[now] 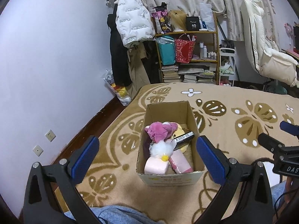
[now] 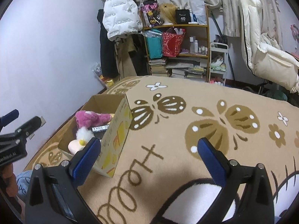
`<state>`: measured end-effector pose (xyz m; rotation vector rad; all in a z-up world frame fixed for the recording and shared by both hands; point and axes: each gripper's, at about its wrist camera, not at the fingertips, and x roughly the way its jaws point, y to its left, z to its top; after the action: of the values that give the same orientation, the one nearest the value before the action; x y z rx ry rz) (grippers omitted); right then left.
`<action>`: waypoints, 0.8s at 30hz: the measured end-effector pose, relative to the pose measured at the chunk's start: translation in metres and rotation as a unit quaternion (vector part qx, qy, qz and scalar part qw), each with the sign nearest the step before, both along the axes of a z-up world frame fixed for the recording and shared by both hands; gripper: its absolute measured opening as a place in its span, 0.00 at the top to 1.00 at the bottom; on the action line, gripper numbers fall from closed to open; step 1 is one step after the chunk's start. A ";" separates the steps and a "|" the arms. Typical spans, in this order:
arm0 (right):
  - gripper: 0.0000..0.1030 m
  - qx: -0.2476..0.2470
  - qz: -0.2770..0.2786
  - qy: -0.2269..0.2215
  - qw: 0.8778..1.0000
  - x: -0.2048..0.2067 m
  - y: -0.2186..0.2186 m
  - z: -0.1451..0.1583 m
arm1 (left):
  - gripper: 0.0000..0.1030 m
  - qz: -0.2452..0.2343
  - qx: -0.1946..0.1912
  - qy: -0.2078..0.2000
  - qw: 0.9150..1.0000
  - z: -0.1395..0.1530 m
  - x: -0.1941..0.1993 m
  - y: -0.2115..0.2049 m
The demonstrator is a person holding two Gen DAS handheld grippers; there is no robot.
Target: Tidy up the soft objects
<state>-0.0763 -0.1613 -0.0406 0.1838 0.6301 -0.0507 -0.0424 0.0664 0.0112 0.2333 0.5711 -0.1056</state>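
While the left gripper (image 1: 147, 156) hangs with jaws spread wide and empty, the cardboard box (image 1: 195, 123) sits between its pads at 12 o'clock on the butterfly blanket (image 1: 243, 100). Inside lie a pink plush (image 1: 160, 129), a white fluffy toy (image 1: 162, 149), a pale pink roll (image 1: 156, 167) and a black packet (image 1: 184, 137). Bare blanket runs out toward 2 o'clock. The right gripper (image 2: 149, 155), also gaping and empty, has the box at 10 o'clock; only its view shows the box's yellow-printed side (image 2: 119, 136) and the blanket's brown lettering (image 2: 129, 186).
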 end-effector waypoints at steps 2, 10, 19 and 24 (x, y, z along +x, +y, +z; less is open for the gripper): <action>0.00 -0.001 0.000 0.000 1.000 0.001 0.001 -0.001 | 0.01 -0.001 0.001 0.000 1.000 0.000 0.000 0.000; 0.00 0.003 -0.003 -0.002 1.000 0.002 0.002 -0.003 | 0.01 -0.008 0.008 -0.002 1.000 -0.003 0.002 -0.004; 0.00 0.005 -0.010 -0.008 1.000 0.004 0.002 0.000 | 0.01 -0.014 0.018 -0.001 1.000 -0.006 0.001 -0.011; 0.00 0.006 -0.011 -0.008 1.000 0.004 0.002 0.001 | 0.01 -0.018 0.017 -0.002 1.000 -0.004 0.001 -0.011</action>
<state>-0.0720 -0.1593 -0.0399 0.2025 0.6119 -0.0669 -0.0409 0.0558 0.0072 0.2763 0.5644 -0.1298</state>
